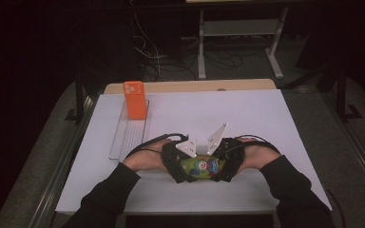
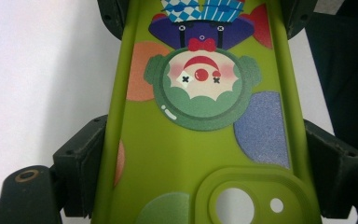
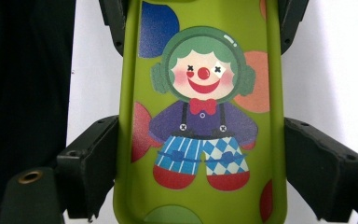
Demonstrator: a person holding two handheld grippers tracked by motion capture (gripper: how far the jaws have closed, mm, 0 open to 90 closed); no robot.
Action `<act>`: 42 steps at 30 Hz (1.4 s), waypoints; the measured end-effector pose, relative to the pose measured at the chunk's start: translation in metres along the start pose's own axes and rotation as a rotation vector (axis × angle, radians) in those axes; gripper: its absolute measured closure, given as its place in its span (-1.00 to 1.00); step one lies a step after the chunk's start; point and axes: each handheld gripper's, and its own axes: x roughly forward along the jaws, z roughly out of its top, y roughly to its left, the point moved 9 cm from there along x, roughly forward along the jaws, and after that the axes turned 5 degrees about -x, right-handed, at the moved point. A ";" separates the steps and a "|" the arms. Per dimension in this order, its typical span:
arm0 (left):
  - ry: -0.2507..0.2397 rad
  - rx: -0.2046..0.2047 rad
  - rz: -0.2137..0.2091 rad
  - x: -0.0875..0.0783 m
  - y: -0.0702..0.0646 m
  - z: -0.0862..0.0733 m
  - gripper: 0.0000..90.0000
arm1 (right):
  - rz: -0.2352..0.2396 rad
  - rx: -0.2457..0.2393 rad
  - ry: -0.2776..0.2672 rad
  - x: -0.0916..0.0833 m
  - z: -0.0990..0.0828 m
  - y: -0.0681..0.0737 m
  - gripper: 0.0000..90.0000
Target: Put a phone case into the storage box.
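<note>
Your white table [image 1: 247, 114] sits in a dark room, cables beyond. An orange phone [image 1: 134, 99] stands on a tray [image 1: 123, 140] far-left of the case [image 1: 200, 166]. Left gripper [image 1: 178, 164] and right gripper [image 1: 223, 164] both clamp it.

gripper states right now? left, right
Left tongs: closed on the green phone case, at its camera-hole end.
Right tongs: closed on the same case, at its other end.
</note>
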 end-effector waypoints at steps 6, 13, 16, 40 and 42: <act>0.004 0.007 0.013 -0.001 0.000 0.000 -0.65 | 0.001 0.004 -0.011 0.002 0.000 0.000 -0.71; 0.007 -0.047 0.050 -0.010 0.007 0.000 -0.65 | -0.058 0.109 -0.068 -0.009 -0.007 -0.010 -0.96; 0.009 -0.085 0.068 -0.010 0.008 -0.001 -0.65 | -0.106 0.165 -0.100 -0.018 -0.013 -0.016 -0.97; -0.093 -0.415 0.284 -0.027 0.040 -0.010 -0.65 | -0.355 0.605 -0.272 -0.011 -0.053 -0.019 -0.98; -0.086 -0.404 0.287 -0.028 0.041 -0.011 -0.65 | -0.359 0.607 -0.266 -0.006 -0.053 -0.016 -0.98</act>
